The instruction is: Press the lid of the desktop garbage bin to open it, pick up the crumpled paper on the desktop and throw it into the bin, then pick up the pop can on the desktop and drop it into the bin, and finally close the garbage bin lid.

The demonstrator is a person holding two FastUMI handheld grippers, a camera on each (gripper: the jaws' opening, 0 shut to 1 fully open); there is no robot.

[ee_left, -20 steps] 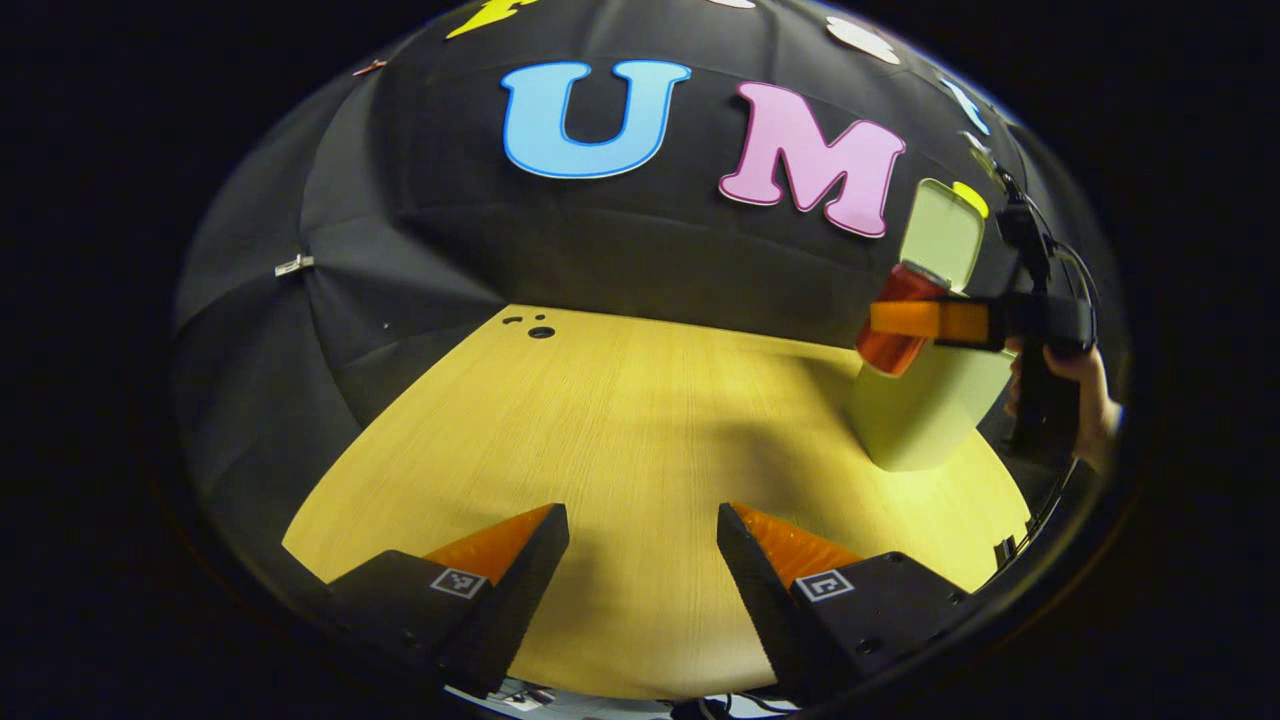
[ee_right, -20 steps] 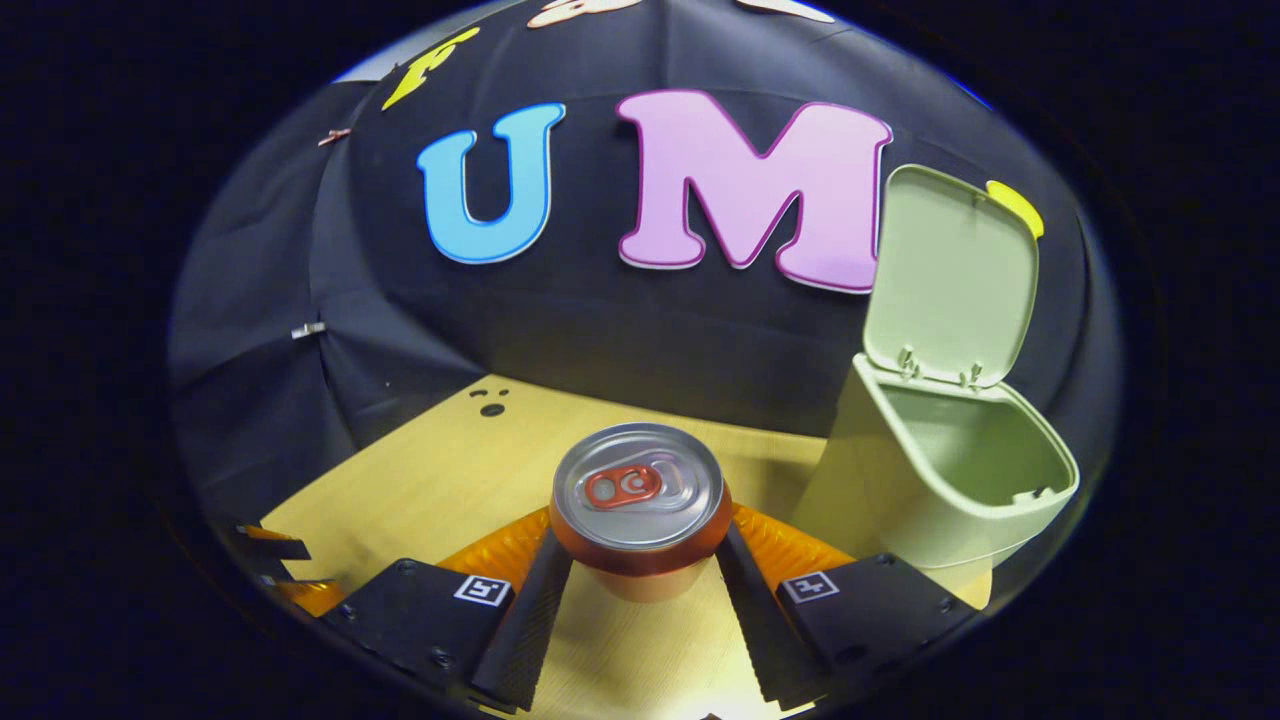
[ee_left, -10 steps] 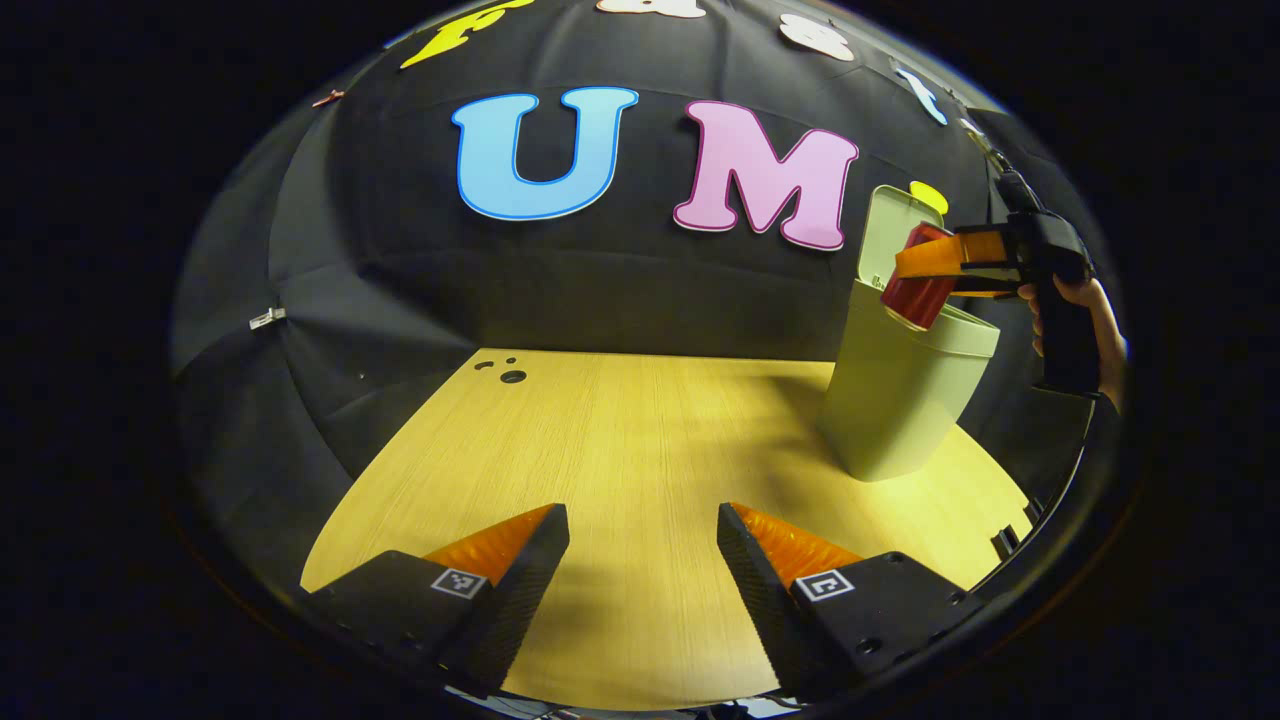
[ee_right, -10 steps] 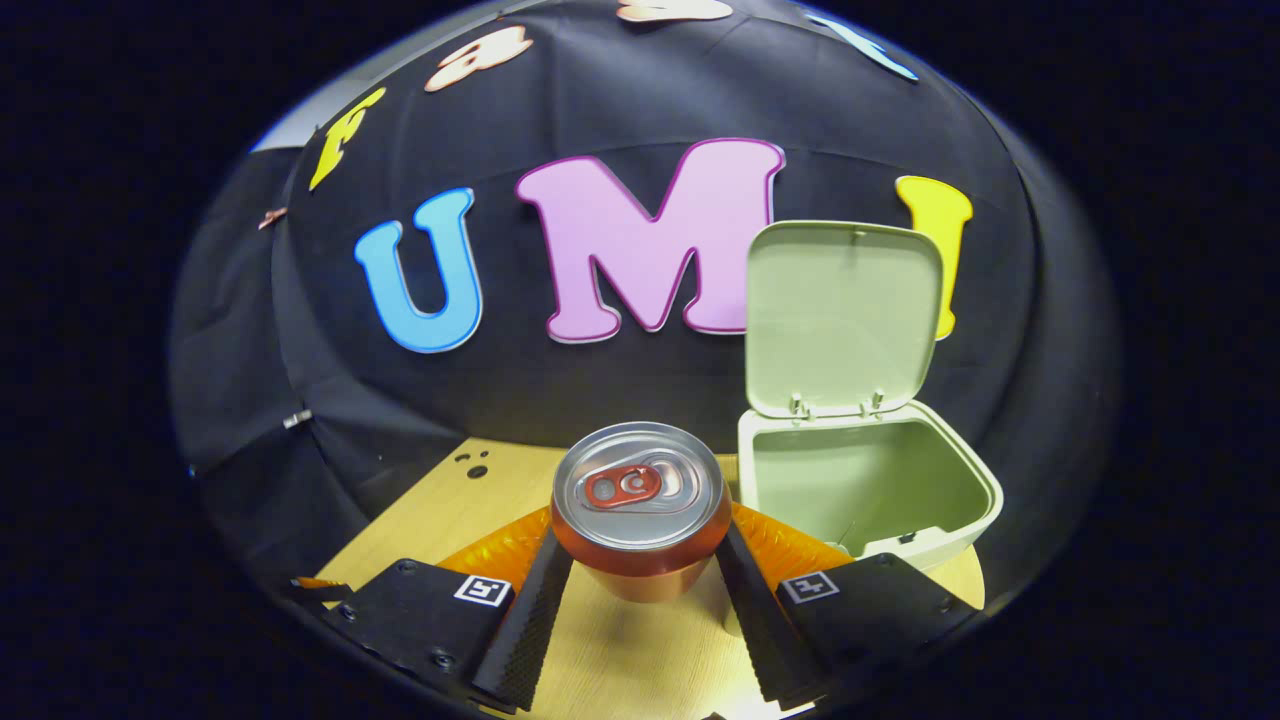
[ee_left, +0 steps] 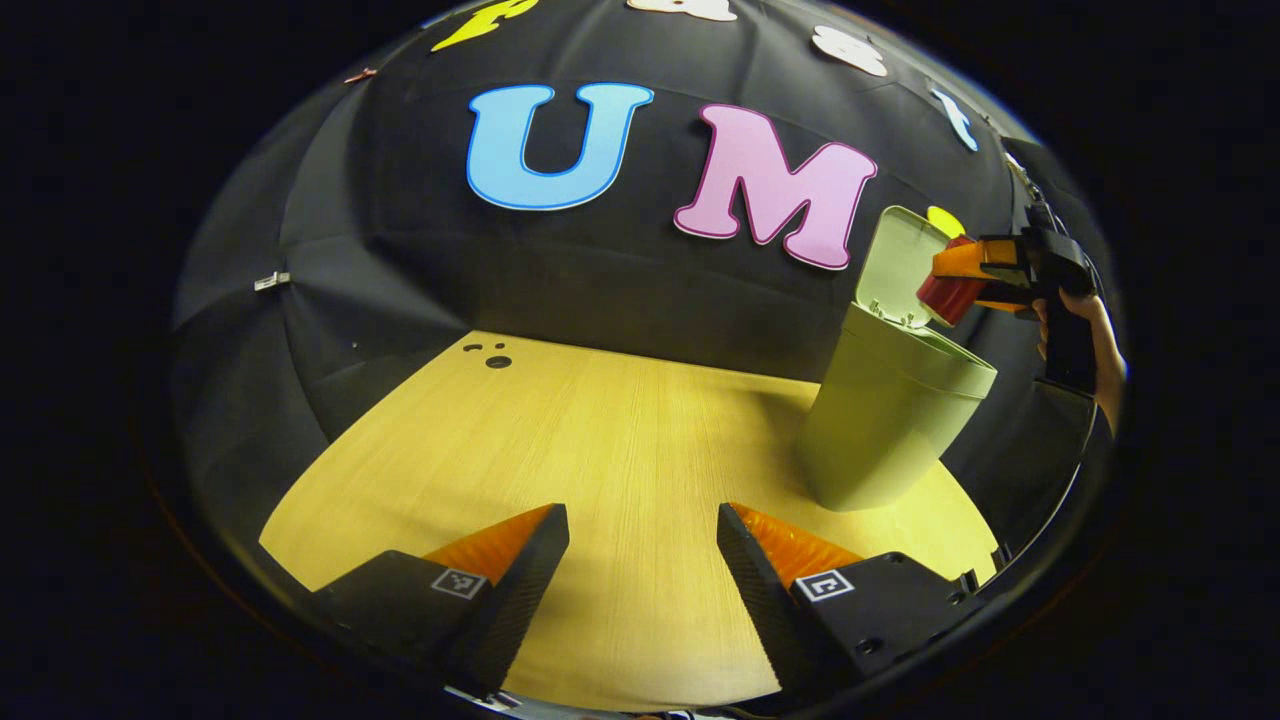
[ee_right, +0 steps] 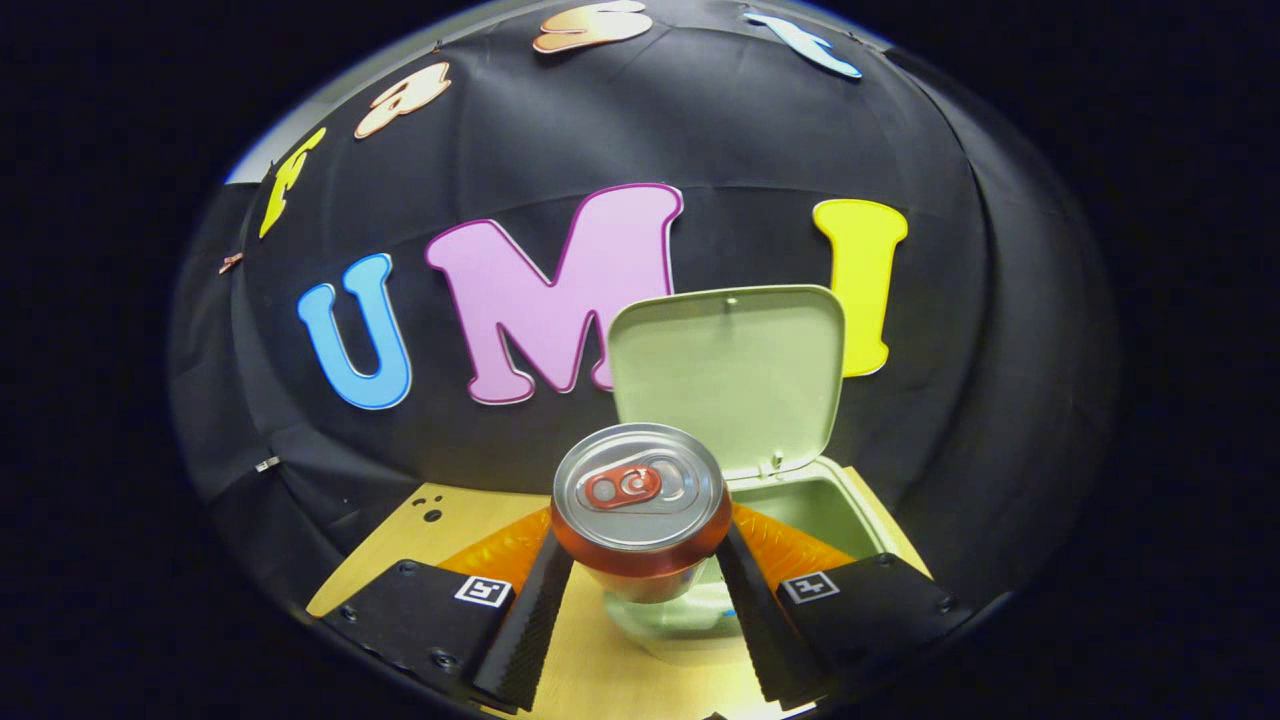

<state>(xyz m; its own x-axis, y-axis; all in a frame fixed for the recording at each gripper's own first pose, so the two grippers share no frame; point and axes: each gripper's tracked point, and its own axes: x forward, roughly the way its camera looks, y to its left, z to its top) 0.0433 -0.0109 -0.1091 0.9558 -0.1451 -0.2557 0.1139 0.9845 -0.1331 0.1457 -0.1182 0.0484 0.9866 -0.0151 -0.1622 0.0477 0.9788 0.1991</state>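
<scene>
With the right gripper (ee_right: 640,590) clamped on the red aluminium pop can (ee_right: 640,505) at lower centre, over the open pale-green plastic bin (ee_right: 800,505), centre it before releasing, while the left gripper (ee_left: 640,570) idles open over the wooden desktop (ee_left: 600,450).

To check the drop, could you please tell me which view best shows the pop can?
The right gripper view: the orange aluminium pop can sits close, top visible. The left gripper view shows it small, above the green plastic bin.
</scene>
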